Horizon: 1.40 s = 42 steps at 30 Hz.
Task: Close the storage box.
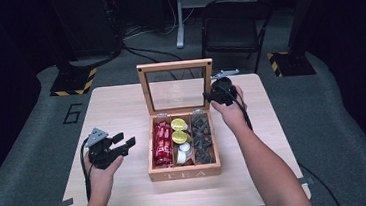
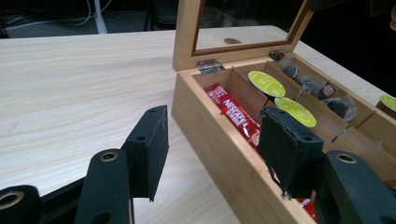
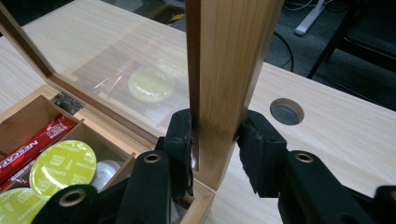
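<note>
The right hand-held gripper (image 3: 215,154) pinches the upright lid (image 3: 229,70) of the tea box (image 1: 184,172). The left hand-held gripper (image 2: 212,149) hovers spread, the box just beside its right jaw.

Wooden tea box (image 1: 184,172) at table (image 1: 121,113) centre, glass lid (image 1: 176,86) upright, right gripper (image 1: 215,94) at lid's right edge, left gripper (image 1: 124,143) left of box above the table, jaws apart, red sachets (image 1: 163,143), yellow-green pods (image 1: 178,130), dark packets (image 1: 203,137) in three compartments, chair (image 1: 232,26) far behind.

Tea box (image 1: 184,172) mid-table (image 1: 116,109), lid (image 1: 174,65) upright at rear; sachets (image 1: 163,144) left, capsules (image 1: 179,131) centre compartment.
</note>
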Each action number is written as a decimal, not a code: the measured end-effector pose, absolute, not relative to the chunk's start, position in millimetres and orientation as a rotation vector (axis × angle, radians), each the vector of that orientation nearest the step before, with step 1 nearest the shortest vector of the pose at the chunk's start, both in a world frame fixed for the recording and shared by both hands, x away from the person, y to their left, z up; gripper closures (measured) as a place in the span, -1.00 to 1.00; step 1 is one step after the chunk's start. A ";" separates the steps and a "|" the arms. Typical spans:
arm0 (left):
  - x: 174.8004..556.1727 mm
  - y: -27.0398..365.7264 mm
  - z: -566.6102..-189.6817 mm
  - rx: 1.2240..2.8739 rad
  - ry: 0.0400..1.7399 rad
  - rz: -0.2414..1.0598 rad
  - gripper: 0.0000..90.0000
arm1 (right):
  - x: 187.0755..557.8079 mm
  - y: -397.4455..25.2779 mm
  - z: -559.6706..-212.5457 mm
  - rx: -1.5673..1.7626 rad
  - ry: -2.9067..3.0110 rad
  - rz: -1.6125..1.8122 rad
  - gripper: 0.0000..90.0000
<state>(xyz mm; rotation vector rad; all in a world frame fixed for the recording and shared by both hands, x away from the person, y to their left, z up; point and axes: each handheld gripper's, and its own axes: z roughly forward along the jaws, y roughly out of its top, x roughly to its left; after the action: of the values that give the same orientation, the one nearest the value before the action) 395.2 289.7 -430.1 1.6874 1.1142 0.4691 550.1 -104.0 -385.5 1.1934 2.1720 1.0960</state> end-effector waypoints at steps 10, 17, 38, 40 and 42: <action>415.0 274.6 -398.8 1.732 1.050 0.517 -0.05 | 530.7 -108.2 -377.8 1.172 2.130 1.207 0.28; 428.1 263.5 -376.3 1.720 1.025 0.512 -0.04 | 518.7 -112.7 -368.0 1.126 2.140 1.191 0.40; 453.3 237.7 -330.1 1.759 0.940 0.544 0.24 | 498.3 -117.6 -375.2 1.063 2.159 1.224 0.36; 452.4 235.9 -327.3 1.783 0.934 0.574 0.27 | 497.7 -118.6 -375.9 1.065 2.157 1.229 0.36; 451.7 237.4 -327.4 1.777 0.933 0.567 0.31 | 497.5 -119.3 -376.0 1.075 2.154 1.240 0.36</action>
<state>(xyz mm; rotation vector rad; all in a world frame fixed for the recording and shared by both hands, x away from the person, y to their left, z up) 451.7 237.4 -327.4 1.7774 0.9330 0.5670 497.5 -119.3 -376.0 1.0753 2.1543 1.2398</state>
